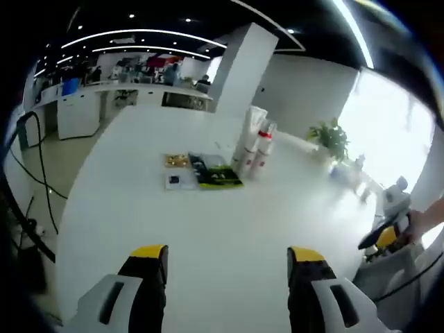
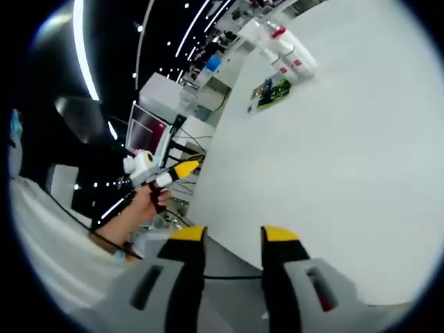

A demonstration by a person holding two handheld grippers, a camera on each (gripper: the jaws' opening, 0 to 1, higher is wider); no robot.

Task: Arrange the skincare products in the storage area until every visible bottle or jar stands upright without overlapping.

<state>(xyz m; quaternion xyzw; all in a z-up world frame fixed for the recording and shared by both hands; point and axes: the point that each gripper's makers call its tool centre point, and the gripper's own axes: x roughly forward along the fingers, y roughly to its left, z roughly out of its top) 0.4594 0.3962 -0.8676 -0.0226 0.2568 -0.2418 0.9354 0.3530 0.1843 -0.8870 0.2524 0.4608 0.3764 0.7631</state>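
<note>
Looking along the left gripper point(image 1: 227, 267), its fingers spread and empty, the white table point(image 1: 229, 215) carries upright bottles point(image 1: 254, 147) beside flat packets point(image 1: 202, 171), well ahead. In the right gripper view, the right gripper point(image 2: 233, 243) is likewise spread, empty, off the table's edge. Judging by this, the approach has hardly begun; next comes reaching toward the cluster.

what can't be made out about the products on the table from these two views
- White bottles with red caps: left gripper view, too far and small to count or read; they overlap each other.
- Flat green-and-black packet: print too small.
- Small gold item and small blue-marked item: too blurred to identify.
- Same bottle cluster: right gripper view, tilted, near the edge.
</note>
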